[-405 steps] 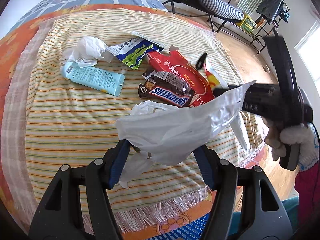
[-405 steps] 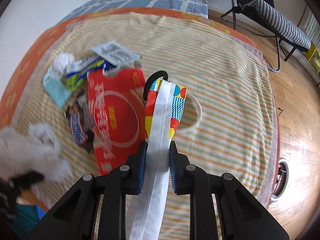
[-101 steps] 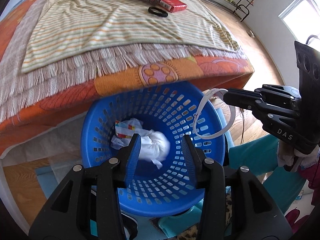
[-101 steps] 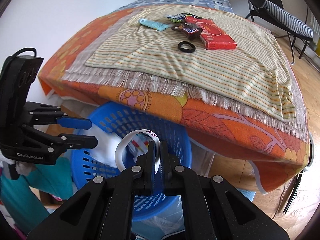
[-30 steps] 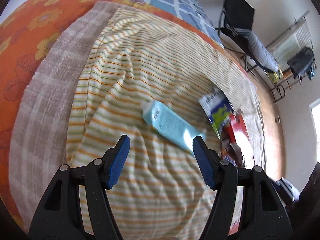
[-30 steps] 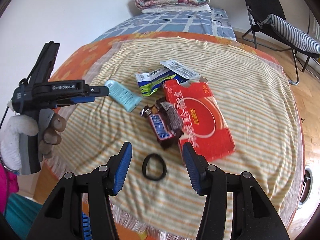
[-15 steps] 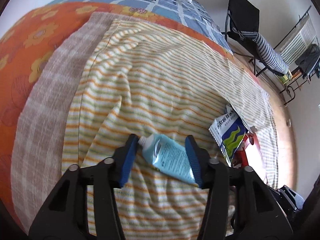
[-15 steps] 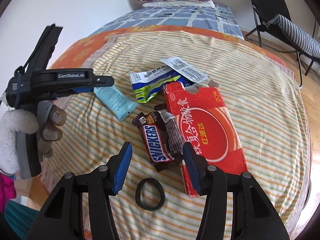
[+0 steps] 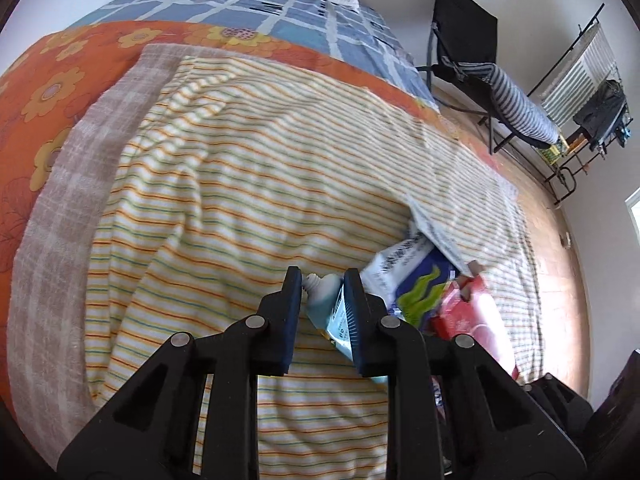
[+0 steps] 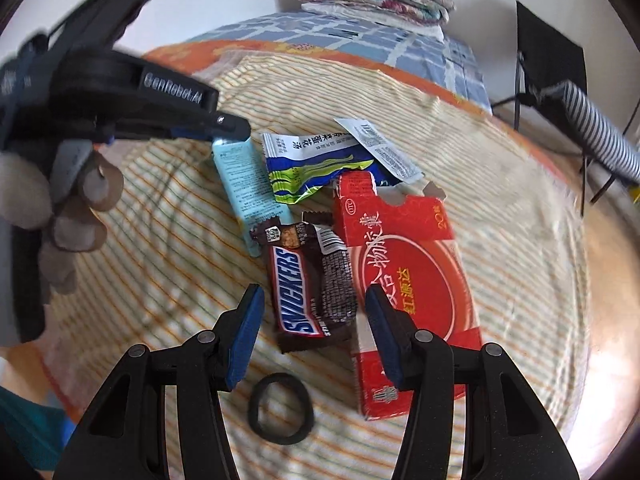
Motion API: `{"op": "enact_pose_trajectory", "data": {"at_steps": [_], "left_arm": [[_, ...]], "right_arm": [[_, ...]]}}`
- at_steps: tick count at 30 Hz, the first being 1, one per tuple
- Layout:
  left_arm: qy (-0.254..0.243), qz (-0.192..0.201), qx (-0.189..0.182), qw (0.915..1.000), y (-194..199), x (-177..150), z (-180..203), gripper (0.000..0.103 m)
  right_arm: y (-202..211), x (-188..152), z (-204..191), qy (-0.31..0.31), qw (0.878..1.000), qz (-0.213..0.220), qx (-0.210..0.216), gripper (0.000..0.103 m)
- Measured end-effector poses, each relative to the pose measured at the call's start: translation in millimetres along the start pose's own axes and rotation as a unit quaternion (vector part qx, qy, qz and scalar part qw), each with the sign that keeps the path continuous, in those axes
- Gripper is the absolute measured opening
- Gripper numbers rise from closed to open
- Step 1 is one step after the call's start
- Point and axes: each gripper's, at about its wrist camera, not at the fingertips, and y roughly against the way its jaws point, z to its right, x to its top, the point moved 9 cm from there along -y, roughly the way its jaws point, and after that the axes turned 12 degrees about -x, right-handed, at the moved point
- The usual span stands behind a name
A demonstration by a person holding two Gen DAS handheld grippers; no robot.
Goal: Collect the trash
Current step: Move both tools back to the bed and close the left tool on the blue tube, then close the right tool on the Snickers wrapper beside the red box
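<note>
Left gripper (image 9: pixel 322 280) closing on a pale blue squeeze tube (image 9: pixel 326 304) on the striped yellow-and-orange blanket (image 9: pixel 240 200)
The tube's capless neck sits between the blue pads, which touch its sides; the right gripper (image 10: pixel 314 300) hangs half spread above the brown Snickers wrapper (image 10: pixel 310 292), beside a red cardboard box (image 10: pixel 412 280) and a black rubber ring (image 10: pixel 280 408)

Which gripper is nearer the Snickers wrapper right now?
Right. The right gripper hangs open just above the Snickers wrapper, fingers either side. The left gripper is farther up the bed, jaws closing around the blue tube.
</note>
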Motion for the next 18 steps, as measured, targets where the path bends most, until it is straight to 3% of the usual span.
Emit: {"op": "enact_pose_trajectory", "data": {"at_steps": [2,5,11,12,18], "left_arm": [[-0.004,-0.002,-0.004,1.0,-2,-1,6,0.021],[-0.006,-0.008,-0.005,0.9999,-7,-4,11,0.021],[-0.009,-0.011,-0.004,0.9999,-12,-8,10,0.02],[-0.009,-0.005,-0.005,0.9999,-9,-7,10,0.02],[-0.013,0.021,-0.008,0.9997,16,4,4,0.02]], "right_arm": [[-1,0,0,0.008,1.0,0.004,-0.01,0.051],[-1,0,3,0.022,0.999,0.009,-0.03,0.033],[2,2,6,-0.007,1.0,0.004,0.009,0.022],[2,2,6,-0.01,1.0,0.004,0.015,0.007],[13,5,10,-0.033,0.999,0.011,0.038,0.005]]}}
